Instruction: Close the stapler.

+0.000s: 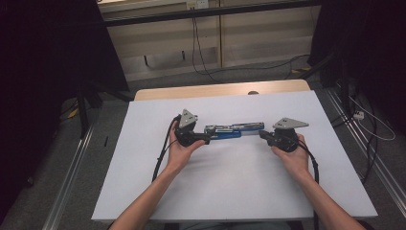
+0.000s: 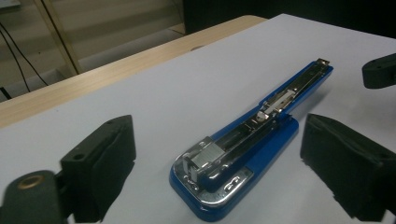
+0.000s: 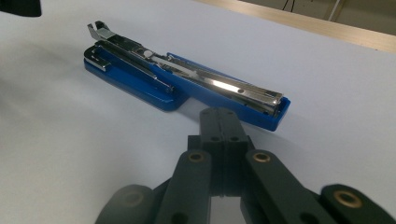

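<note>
I work in a lab: black curtains (image 1: pixel 43 43) flank my white table (image 1: pixel 230 187), cables (image 1: pixel 201 52) trail over grey floor (image 1: pixel 62 143), and metal rails (image 1: pixel 72 167) run alongside.

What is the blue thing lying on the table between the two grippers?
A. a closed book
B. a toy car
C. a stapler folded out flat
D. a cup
C: the stapler lies opened out on the white table, its metal staple track showing on the blue body.
</note>
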Demonstrator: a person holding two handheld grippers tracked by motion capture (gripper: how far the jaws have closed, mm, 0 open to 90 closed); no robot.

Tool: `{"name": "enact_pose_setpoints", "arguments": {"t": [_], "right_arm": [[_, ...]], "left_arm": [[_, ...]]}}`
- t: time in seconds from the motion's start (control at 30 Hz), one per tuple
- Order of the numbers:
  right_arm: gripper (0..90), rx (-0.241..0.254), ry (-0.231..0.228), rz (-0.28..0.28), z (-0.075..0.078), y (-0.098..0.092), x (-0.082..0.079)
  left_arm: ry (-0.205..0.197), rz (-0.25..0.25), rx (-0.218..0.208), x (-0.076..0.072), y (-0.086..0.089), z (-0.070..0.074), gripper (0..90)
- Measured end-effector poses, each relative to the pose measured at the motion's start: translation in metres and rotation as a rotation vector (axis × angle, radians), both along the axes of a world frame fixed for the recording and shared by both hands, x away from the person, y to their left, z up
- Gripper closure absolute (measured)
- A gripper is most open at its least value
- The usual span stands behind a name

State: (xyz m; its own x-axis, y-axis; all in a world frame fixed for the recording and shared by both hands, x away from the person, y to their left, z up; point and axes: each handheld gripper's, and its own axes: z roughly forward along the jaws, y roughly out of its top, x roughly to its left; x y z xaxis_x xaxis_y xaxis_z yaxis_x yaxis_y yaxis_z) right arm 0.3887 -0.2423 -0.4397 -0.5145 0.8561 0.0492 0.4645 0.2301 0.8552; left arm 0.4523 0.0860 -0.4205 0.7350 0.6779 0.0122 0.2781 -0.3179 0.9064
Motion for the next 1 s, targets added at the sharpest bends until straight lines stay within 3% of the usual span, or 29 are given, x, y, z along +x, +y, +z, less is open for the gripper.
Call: {"name": "enact_pose_setpoints", "arguments": {"t": [0.07,0.17,0.3,0.53,1.0], "right_arm": [[90.0,0.0,0.005,-0.002,-0.001,-0.001,0.001],[90.0,-0.002,0.01,-0.007,-0.002,-0.002,0.002],[90.0,-0.006,0.015,-0.007,-0.003,-0.002,0.002],[90.0,-0.008,0.017,0.001,-0.004,-0.001,0.003],[90.0,-0.018,0.033,0.0,-0.006,-0.002,0.005]], "left_arm": [[0.03,0.003,-0.003,0.003,0.0,-0.005,14.4],[0.041,0.002,0.021,0.004,0.0,-0.009,17.4],[0.095,-0.013,-0.006,0.006,0.002,-0.011,25.9],[0.089,-0.033,-0.017,0.007,-0.001,-0.012,47.8],[0.116,-0.096,0.024,0.007,-0.002,-0.017,86.4]]}}
